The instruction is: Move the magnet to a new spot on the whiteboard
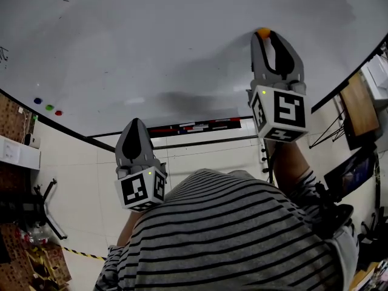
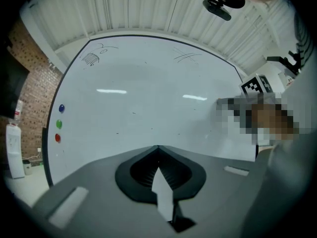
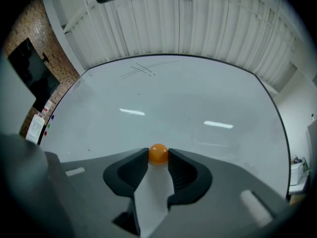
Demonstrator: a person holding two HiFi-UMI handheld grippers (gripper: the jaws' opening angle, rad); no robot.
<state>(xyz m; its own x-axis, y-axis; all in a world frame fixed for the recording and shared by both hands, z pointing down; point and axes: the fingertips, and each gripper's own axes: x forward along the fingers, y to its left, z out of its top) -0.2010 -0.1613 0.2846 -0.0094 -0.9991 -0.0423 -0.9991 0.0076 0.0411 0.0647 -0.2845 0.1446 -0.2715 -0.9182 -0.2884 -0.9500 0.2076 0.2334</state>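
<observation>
A round orange magnet (image 3: pixel 158 153) is pinched between the tips of my right gripper (image 3: pixel 158 155), which is shut on it. In the head view the orange magnet (image 1: pixel 263 33) shows at the tip of the right gripper (image 1: pixel 264 35), up against the whiteboard (image 1: pixel 151 53). My left gripper (image 1: pixel 136 125) hangs lower, below the board's bottom edge, shut with nothing in it; its tips (image 2: pixel 158 148) meet in front of the whiteboard (image 2: pixel 148 108).
Blue (image 1: pixel 37 100), green (image 1: pixel 49 107) and red (image 1: pixel 58 112) magnets sit in a row at the board's left edge. The marker tray (image 1: pixel 194 126) runs under the board. A faint pen scribble (image 3: pixel 141 69) marks the board. Furniture stands on the floor at both sides.
</observation>
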